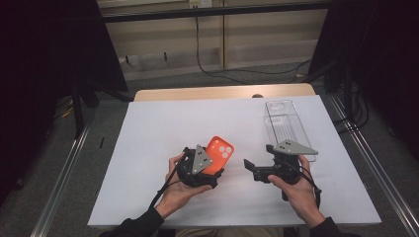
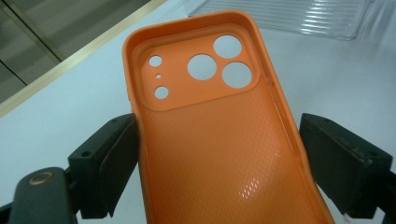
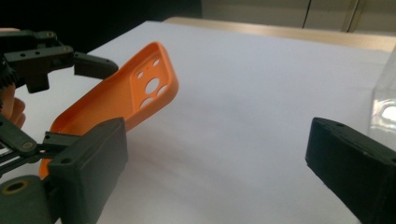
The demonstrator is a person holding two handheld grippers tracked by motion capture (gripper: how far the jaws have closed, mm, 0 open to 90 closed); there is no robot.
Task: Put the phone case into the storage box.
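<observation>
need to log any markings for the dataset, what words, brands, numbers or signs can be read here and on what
None can be read.
Orange phone case, held in the left gripper: no brand or lettering, just camera holes and a dotted texture inside.
Clear plastic tray: ribbed, no label visible.
Right gripper, open: no markings; its grey plate bears only small holes.
White table cover: blank.

Orange phone case [image 2: 219, 140], fine dotted texture across the inside, plain smooth orange around the round camera holes. Black jaws on the left gripper [image 2: 219, 168] and on the right gripper [image 3: 224, 177]. Grey three-cornered plates, speckled with small white dots, atop both. Clear, colourless plastic tray [image 1: 284, 121], ribbed with thin parallel lines. Plain white sheet [image 1: 163, 128] over a pale wood table [image 1: 197, 93]. Dark sleeves [image 1: 133, 228].
</observation>
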